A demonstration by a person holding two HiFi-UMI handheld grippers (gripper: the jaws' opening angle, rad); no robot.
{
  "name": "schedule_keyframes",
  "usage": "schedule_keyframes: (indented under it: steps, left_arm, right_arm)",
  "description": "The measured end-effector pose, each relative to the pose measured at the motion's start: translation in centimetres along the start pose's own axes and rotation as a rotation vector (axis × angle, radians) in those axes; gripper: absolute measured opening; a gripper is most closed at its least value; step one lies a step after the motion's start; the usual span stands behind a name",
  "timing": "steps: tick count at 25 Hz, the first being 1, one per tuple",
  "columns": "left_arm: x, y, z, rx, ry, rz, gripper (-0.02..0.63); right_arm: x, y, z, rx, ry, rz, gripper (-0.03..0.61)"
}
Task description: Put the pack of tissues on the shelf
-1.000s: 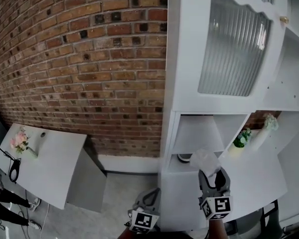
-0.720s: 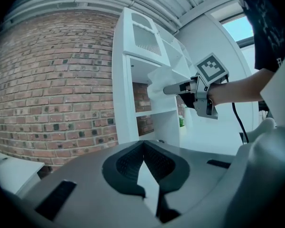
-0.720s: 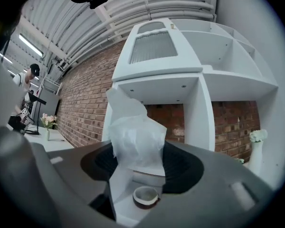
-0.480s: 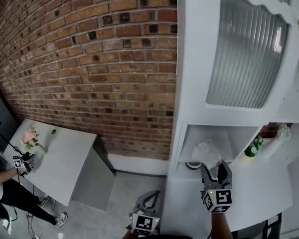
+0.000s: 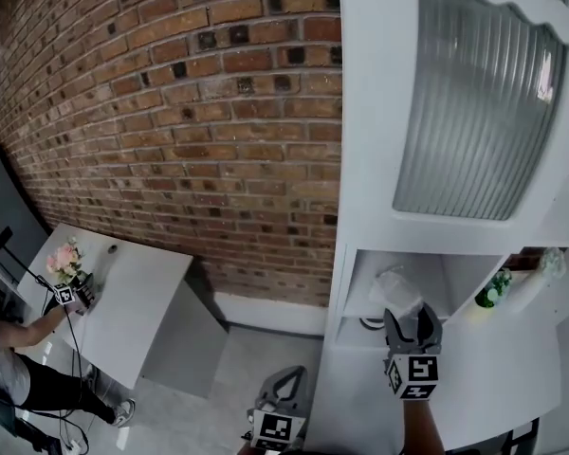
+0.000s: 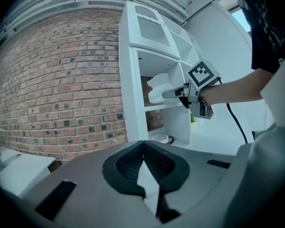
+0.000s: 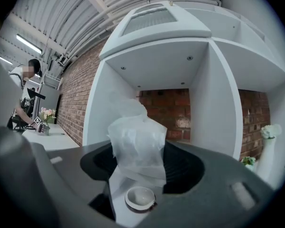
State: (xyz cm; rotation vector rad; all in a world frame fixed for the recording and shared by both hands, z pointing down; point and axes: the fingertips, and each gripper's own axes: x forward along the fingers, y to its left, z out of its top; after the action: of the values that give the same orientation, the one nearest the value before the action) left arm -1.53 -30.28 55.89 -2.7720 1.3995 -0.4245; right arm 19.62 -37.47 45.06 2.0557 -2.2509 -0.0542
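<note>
Hand-held gripper (image 5: 410, 322), your right one, grips the pack of tissues (image 7: 137, 141) at the shelf (image 7: 200, 118) mouth.
Keep clear of the cup (image 7: 140, 199), set the pack down flat, then let go.

We mark white shelf unit (image 5: 365, 159): cup (image 7: 140, 198) on board of open compartment; green plant (image 5: 494, 287), white vase (image 7: 267, 156) in compartment to right. At our left, white desk (image 5: 137, 292) bearing pink flowers (image 5: 64, 257).

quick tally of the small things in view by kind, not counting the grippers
pack of tissues: 1
cup: 1
green plant: 1
pink flowers: 1
white flowers: 1
total: 5
</note>
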Motion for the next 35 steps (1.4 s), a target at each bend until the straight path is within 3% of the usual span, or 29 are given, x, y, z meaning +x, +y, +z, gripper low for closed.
schedule_keyframes:
  steps: [8, 10, 18, 26, 35]
  left_arm:
    - [-0.2, -0.2, -1.1, 0.021, 0.041, 0.007, 0.011]
    - [-0.2, -0.3, -1.3, -0.001, 0.04, 0.009, 0.009]
    - [-0.8, -0.5, -0.1, -0.025, 0.019, 0.012, 0.011]
    - [-1.4, -1.0, 0.0, -0.017, -0.031, 0.008, 0.011]
    - [-2.3, -3.6, 0.8, -0.016, -0.037, -0.06, 0.011]
  right_arm:
    - [1.0, -0.1, -1.6, -0.008, 0.058, 0.004, 0.29]
    - [1.3, 0.1, -1.9, 0.004, 0.073, 0.015, 0.376]
    - [1.0, 0.8, -1.7, 0.069, 0.065, 0.066, 0.489]
    - [-2.6, 0.7, -0.5, 0.104, 0.046, 0.079, 0.491]
    - [-8.3, -0.5, -2.5, 0.044, 0.095, 0.033, 0.489]
